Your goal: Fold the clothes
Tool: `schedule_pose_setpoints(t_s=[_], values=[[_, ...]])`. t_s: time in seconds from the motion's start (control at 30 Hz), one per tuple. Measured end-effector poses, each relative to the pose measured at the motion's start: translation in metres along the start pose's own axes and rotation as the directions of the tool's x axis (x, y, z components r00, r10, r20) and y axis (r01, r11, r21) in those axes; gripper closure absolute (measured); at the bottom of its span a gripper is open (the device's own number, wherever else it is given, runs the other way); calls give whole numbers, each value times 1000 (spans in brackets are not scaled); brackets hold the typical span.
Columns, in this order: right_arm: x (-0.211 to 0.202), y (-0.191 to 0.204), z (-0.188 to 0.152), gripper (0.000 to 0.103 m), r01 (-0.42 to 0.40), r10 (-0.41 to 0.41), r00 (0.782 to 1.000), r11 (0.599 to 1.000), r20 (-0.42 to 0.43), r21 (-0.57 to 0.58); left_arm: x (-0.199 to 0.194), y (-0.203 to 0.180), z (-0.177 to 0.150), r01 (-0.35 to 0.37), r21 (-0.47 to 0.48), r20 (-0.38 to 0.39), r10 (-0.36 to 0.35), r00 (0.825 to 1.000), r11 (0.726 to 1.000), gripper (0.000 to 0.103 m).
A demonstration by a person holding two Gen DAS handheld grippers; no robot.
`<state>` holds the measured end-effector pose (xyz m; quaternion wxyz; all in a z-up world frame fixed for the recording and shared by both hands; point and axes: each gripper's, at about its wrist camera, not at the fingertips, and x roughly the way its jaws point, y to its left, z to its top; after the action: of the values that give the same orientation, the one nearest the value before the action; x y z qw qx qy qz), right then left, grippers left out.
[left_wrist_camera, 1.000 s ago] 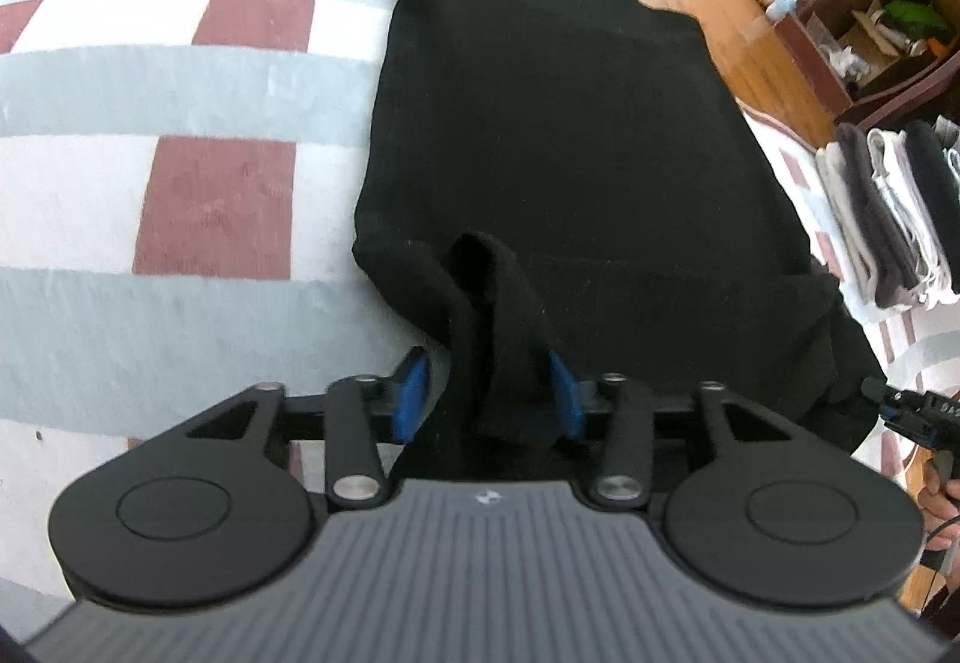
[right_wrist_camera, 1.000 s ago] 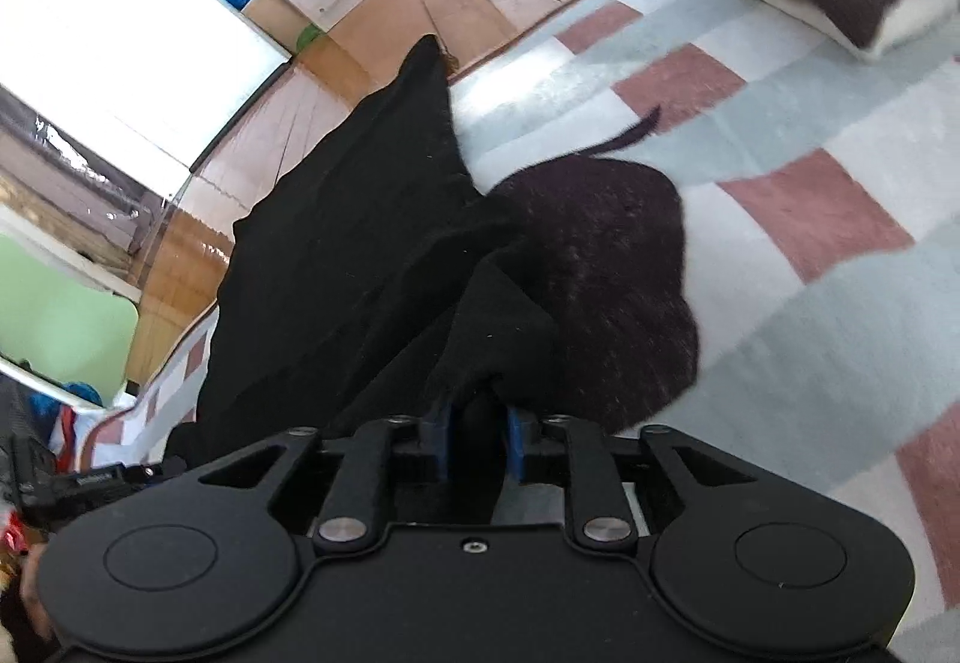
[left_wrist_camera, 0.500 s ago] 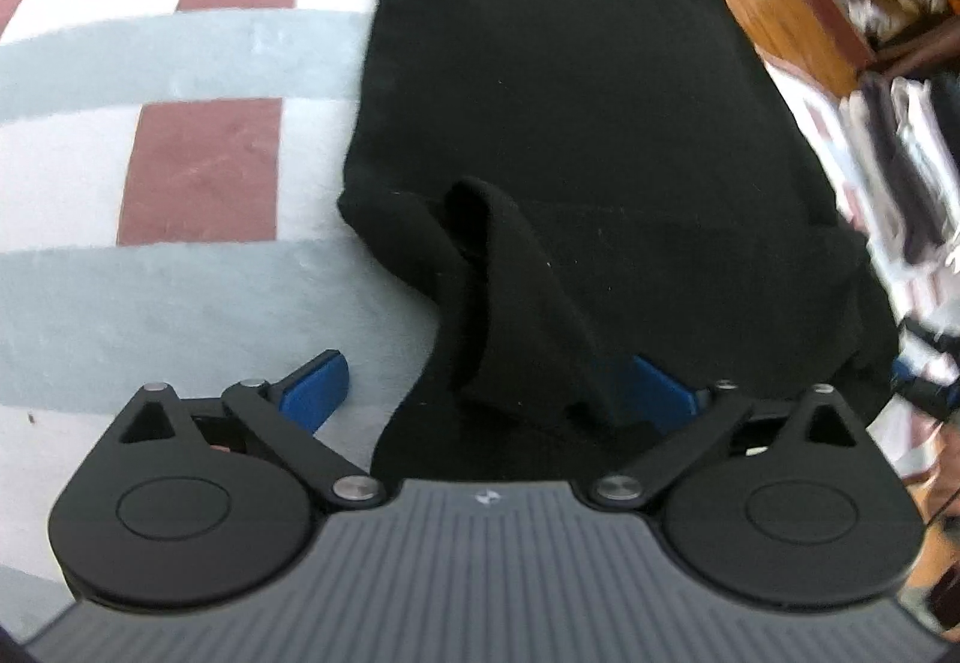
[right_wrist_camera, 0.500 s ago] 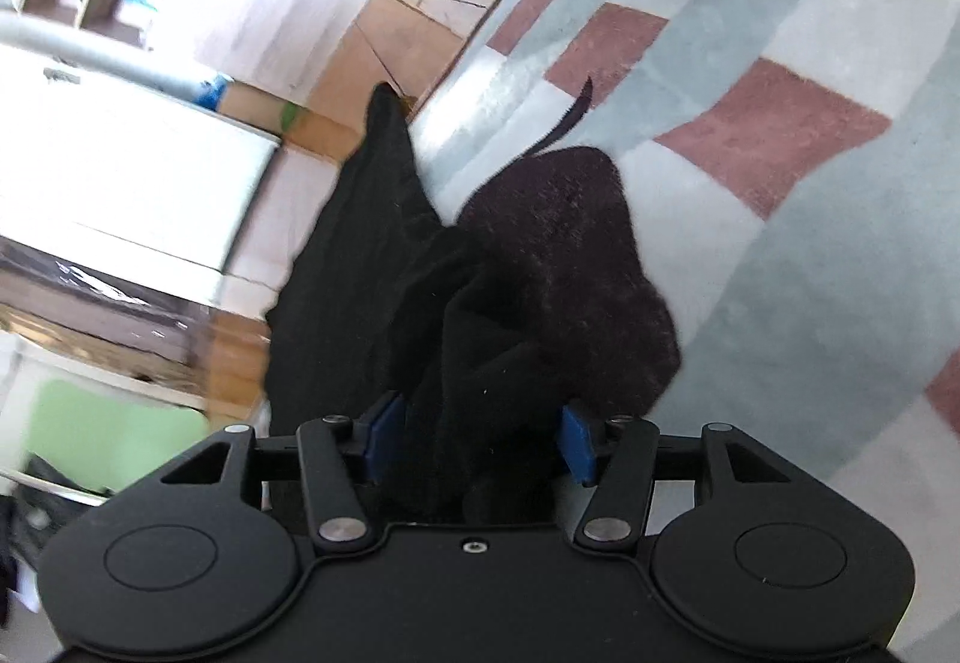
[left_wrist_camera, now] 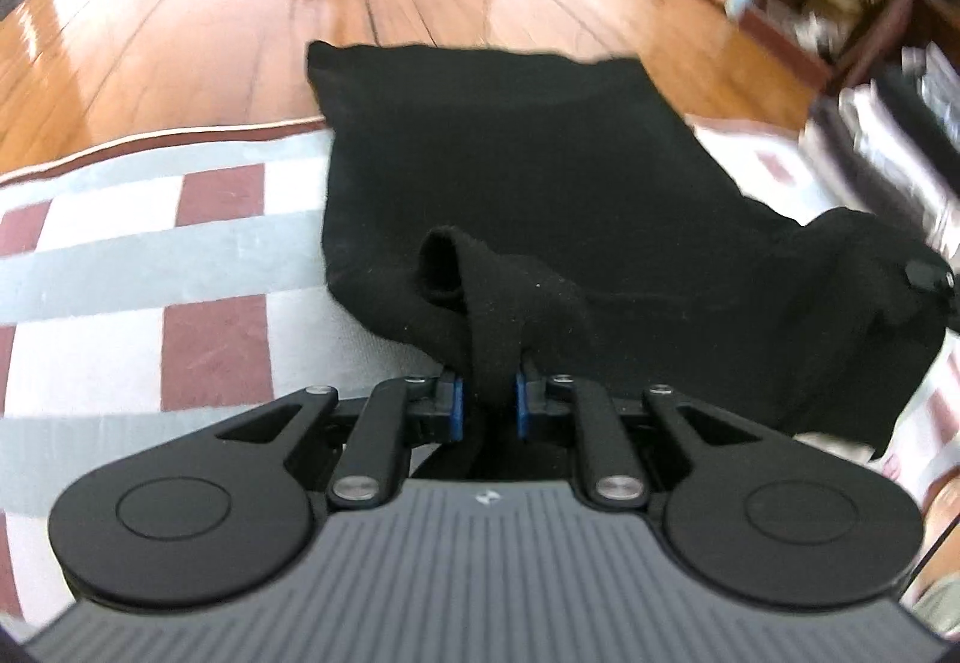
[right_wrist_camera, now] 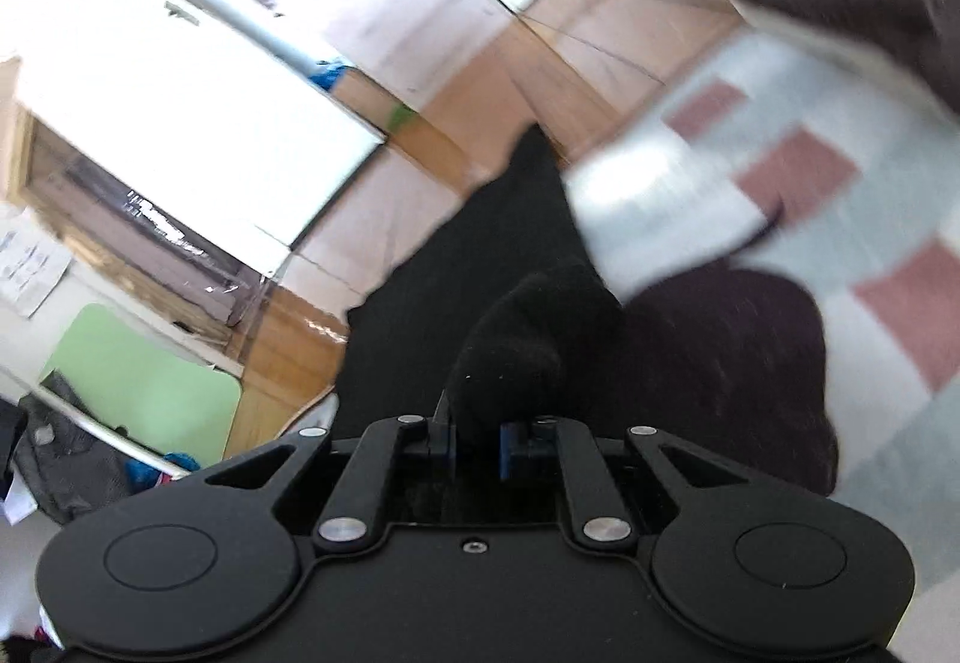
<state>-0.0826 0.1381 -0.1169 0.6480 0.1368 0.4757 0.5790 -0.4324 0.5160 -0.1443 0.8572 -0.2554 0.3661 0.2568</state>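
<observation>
Both sets of jaws are clenched on bunched folds of the black garment (left_wrist_camera: 540,171): the left gripper (left_wrist_camera: 487,404) pinches one near corner, the right gripper (right_wrist_camera: 475,438) another. Beyond them the garment lies spread across the striped rug (left_wrist_camera: 150,255), its far edge reaching onto the wooden floor (left_wrist_camera: 240,21). A stack of folded clothes (left_wrist_camera: 882,153) sits to the right.

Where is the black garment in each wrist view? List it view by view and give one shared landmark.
Left wrist: black garment fills the centre, one fold pinched in the left gripper.
Right wrist: it runs from centre to lower middle, bunched in the right gripper.
Shared landmark: the checked rug, left of the garment in the left view, right of it in the right view.
</observation>
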Motion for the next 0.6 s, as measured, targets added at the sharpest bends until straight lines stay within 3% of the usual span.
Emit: schedule_pose_setpoints(t_s=[0.1, 0.2, 0.27, 0.4, 0.53, 0.6], values=[[-21, 22, 7, 89, -14, 14, 1000, 1000, -8, -3, -21, 6, 2, 20, -68, 14, -19, 1000, 997, 89], [-44, 37, 9, 89, -28, 28, 999, 999, -23, 15, -47, 6, 2, 14, -58, 32, -12, 999, 998, 89], [-62, 42, 7, 89, -21, 22, 999, 999, -37, 34, -63, -2, -2, -28, -28, 19, 28, 999, 999, 89], [-98, 45, -10, 89, 30, -30, 999, 1000, -39, 6, -69, -25, -32, -7, -30, -56, 5, 998, 1000, 89], [-94, 26, -33, 89, 152, -157, 980, 987, -118, -53, -32, -19, -52, -38, -61, -152, 29, 988, 997, 89], [-84, 13, -34, 89, 134, -132, 983, 991, -125, 6, -15, -11, -52, -52, -90, -188, 34, 982, 995, 89]])
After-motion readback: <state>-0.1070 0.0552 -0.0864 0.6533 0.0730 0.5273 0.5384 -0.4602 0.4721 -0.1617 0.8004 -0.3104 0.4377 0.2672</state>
